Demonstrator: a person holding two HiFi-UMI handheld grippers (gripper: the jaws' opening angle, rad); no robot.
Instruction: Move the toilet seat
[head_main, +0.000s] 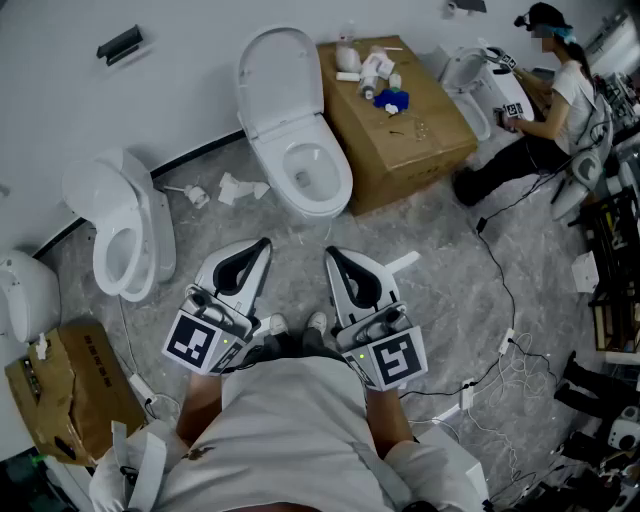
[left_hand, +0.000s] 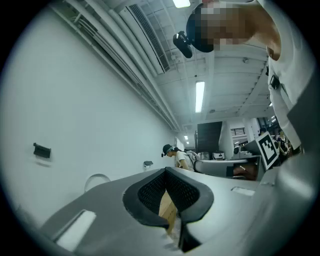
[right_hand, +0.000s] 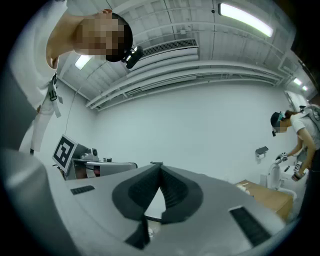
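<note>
We hold 2 empty grippers in front of the toilet seat (head_main: 343, 178).
The left gripper (head_main: 259, 248) and right gripper (head_main: 333, 256) both have jaws together, well apart from it.

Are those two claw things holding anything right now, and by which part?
Nothing is held. The left gripper and the right gripper are both shut on nothing, well short of the toilet ahead.

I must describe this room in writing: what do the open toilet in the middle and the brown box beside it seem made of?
The toilet looks like glazed white ceramic: smooth, glossy, evenly white; its lid may be plastic. The box looks like matte brown cardboard: flat faces, sharp folded edges.
</note>
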